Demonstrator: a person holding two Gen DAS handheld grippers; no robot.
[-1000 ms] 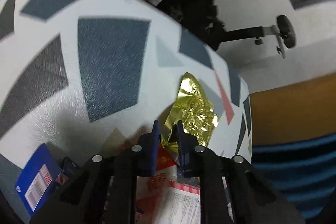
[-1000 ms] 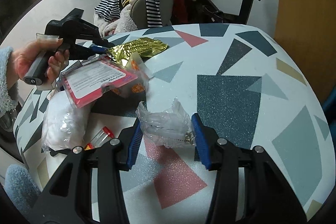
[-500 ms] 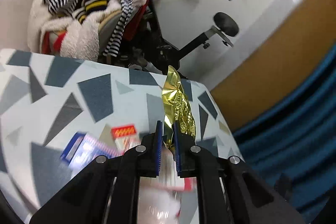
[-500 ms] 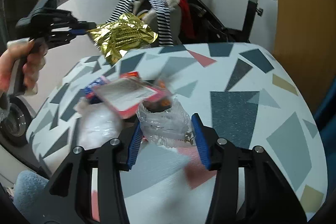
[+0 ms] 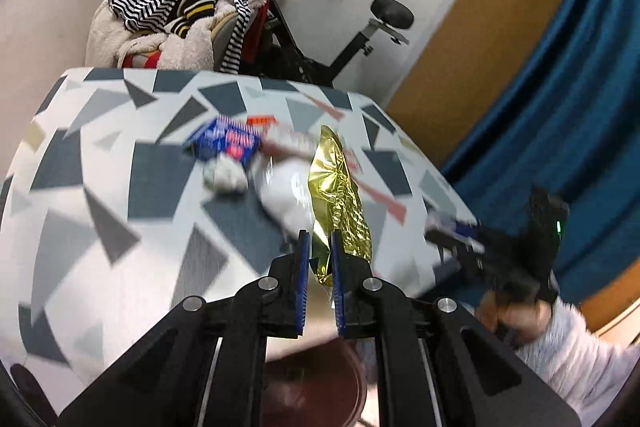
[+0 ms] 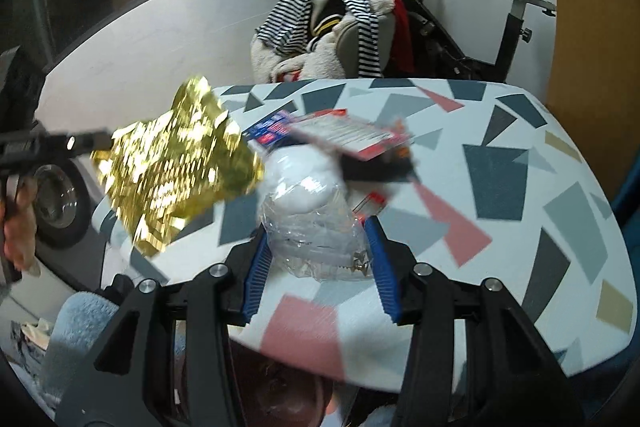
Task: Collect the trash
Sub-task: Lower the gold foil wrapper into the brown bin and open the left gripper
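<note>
While the crinkled gold foil wrapper (image 5: 340,203) stands up between our left gripper's (image 5: 319,247) blue pads, pinched by its lower edge, it hangs in the air off the near edge of the round white table with grey, blue and pink shards (image 5: 100,195). Our right gripper (image 6: 318,247) clamps the crumpled clear plastic bag (image 6: 316,235) between its blue fingers (image 6: 382,267), also lifted above the tabletop (the bag fills the whole gap). A second ago the foil lay on the table with the left pads just closing on it, and the bag rested on the surface; both now ride higher and nearer us. A dark red-brown round bin (image 5: 320,387) shows blurred below the left gripper.
</note>
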